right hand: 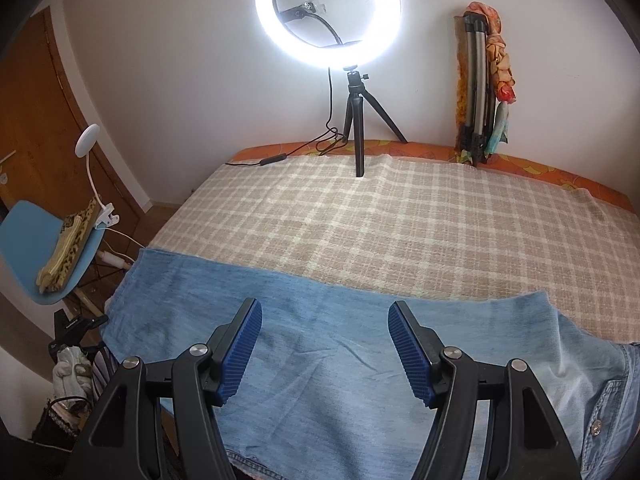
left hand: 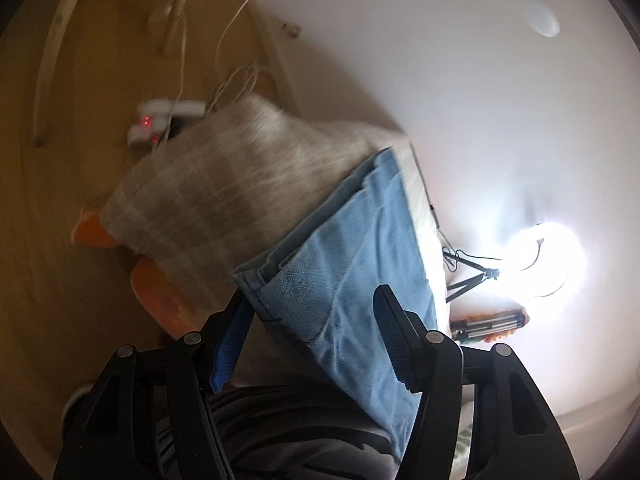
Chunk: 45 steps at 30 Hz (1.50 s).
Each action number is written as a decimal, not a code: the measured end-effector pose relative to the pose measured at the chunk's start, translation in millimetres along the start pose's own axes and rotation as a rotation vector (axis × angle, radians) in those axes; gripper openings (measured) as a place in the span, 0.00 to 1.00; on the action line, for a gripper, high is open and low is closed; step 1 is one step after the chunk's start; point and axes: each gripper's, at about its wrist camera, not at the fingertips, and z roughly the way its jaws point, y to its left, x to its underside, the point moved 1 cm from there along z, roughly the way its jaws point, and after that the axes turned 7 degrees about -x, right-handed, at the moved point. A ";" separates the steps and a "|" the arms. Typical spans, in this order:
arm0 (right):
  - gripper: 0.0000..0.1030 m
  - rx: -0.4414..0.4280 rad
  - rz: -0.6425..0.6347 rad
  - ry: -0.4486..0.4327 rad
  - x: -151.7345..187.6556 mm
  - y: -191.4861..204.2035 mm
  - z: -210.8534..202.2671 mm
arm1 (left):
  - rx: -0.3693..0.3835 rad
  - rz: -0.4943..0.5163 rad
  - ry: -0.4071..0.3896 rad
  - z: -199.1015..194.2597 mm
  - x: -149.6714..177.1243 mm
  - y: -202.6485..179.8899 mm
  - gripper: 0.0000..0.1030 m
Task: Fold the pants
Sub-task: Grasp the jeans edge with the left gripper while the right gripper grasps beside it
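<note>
Left wrist: my left gripper [left hand: 316, 312] is at the hem end of the pants [left hand: 352, 280], fingers apart, denim lying between them; can't tell if the pads [left hand: 228, 344] actually bite yet. Leg ends lie stacked here near the blanket [left hand: 224, 184] edge, probably so I can lift both layers for the fold. Frame is blurred. Right wrist: right gripper [right hand: 325, 344] hovers above the pants [right hand: 320, 320], fingers apart, nothing between them. Pants lie flat across the near edge of the bed, waist off to the right. No containers in view; a chair [right hand: 24, 240] holds a folded leopard-print cloth [right hand: 68, 244].
</note>
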 end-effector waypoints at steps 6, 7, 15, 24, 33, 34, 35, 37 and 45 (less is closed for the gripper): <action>0.67 -0.001 0.006 -0.002 -0.3 -0.7 2.0 | -0.056 0.185 -0.076 -12.6 6.1 -32.6 0.35; 0.67 -0.005 0.007 -0.001 -0.3 -0.4 3.1 | -0.076 0.212 -0.078 -10.2 6.3 -37.2 0.35; 0.67 -0.031 -0.026 0.027 2.1 15.0 13.4 | -0.148 0.241 -0.075 9.8 -3.4 -50.1 0.17; 0.68 -0.088 -0.043 0.089 -4.1 38.7 53.3 | -0.212 0.693 -0.095 17.3 39.7 -137.6 0.12; 0.68 -0.263 0.011 0.198 -19.6 68.5 122.3 | -0.250 0.878 -0.022 36.3 69.6 -170.3 0.12; 0.68 -0.294 0.015 0.208 -21.5 73.7 129.8 | -0.241 0.885 -0.026 32.9 67.8 -175.4 0.12; 0.68 -0.330 0.016 0.220 -23.7 80.4 138.4 | -0.232 0.896 -0.034 28.6 66.9 -181.6 0.11; 0.70 -0.391 0.011 0.255 -28.4 96.7 159.3 | -0.205 0.927 -0.044 20.0 68.6 -196.7 0.11; 0.74 -0.685 0.153 0.322 -45.0 143.5 222.9 | -0.088 1.099 -0.006 12.5 118.6 -248.5 0.11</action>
